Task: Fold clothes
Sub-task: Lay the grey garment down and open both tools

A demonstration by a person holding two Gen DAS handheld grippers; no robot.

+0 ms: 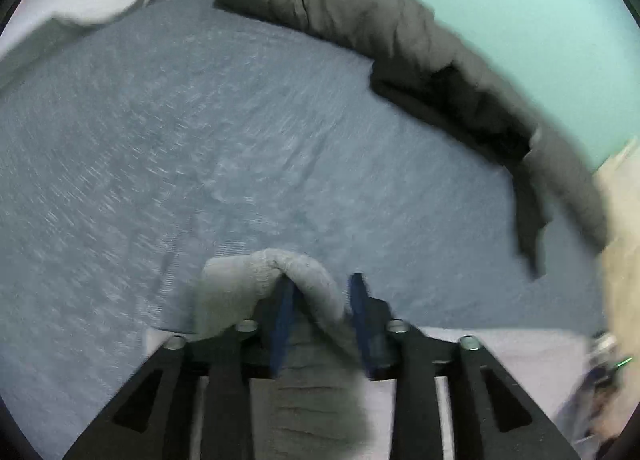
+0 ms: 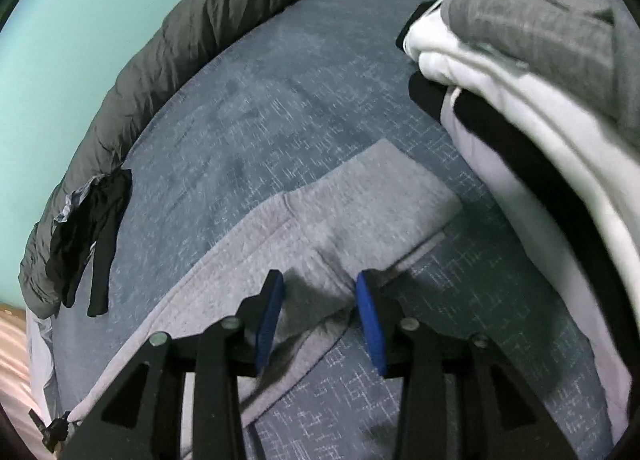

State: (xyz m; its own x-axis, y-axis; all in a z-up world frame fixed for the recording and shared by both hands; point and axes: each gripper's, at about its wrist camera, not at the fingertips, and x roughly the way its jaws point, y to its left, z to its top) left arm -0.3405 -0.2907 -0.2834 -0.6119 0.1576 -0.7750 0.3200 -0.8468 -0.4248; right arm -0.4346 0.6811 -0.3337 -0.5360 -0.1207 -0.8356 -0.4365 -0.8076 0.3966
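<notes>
Two grippers are over a bed covered in a blue-grey patterned sheet, both pointing down at a light grey garment that lies flat near the middle of it. The left gripper has its blue pads partly apart, with a humped fold of that grey fabric draped over the left pad; the right pad looks clear of the cloth, so it doesn't seem to be pinching anything. The right gripper is also partly open, pads spread above the garment with fabric showing between them but not squeezed. A dark grey puffy blanket runs along the far edge by the teal wall. A stack of folded clothes sits off to the right.
</notes>
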